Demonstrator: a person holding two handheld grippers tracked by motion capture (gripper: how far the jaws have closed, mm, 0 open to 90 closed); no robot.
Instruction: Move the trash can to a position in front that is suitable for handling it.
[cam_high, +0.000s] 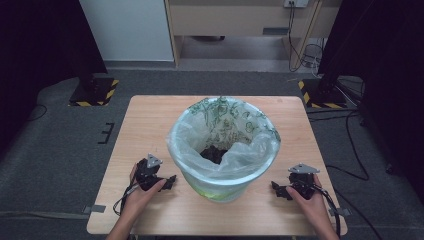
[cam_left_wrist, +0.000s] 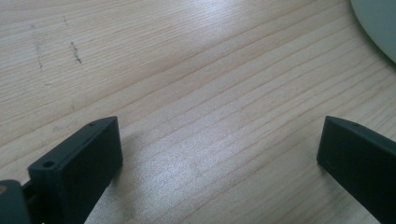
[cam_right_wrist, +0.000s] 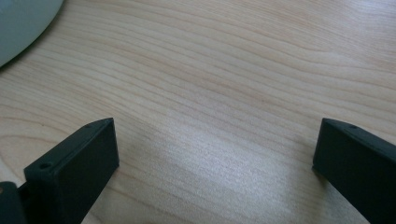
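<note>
While resting agape, two hand-held grippers, left hand-held gripper (cam_high: 169, 182); right hand-held gripper (cam_high: 278, 189); one bin (cam_high: 223, 145)

The dark contents at the bottom of the bin (cam_high: 215, 154) are too shadowed by the folded plastic liner (cam_high: 245, 150) to identify. In the left gripper view, the bin's base (cam_left_wrist: 380, 23) is cut off at two o'clock; in the right gripper view it (cam_right_wrist: 21, 21) is cropped at ten o'clock. The person's forearms leave the high view at six o'clock, and the table (cam_high: 150, 115) hides the floor beneath.
</note>
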